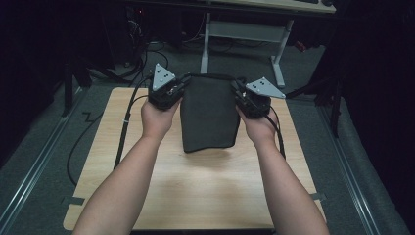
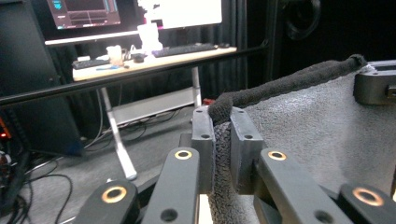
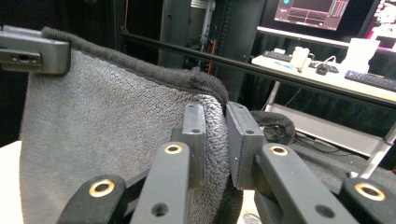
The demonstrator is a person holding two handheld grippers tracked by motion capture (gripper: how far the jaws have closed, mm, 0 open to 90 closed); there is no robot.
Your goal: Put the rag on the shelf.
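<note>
While the left gripper [image 1: 177, 91] and right gripper [image 1: 241, 96] each pinch a top corner of the dark towel [image 1: 209, 115] — jaws clamped on its hem — it hangs lifted over the far half of the wooden table [image 1: 205, 191], apparently already folded — laying it down remains.

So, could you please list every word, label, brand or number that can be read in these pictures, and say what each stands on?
None can be read.
Monitor on the desk, left gripper view: coloured screen content, too blurred to read.
Second monitor, right gripper view: coloured panels, too small and blurred.
Keyboard: keys too small to read.
Dark towel, left gripper and right gripper: no lettering visible.
</note>
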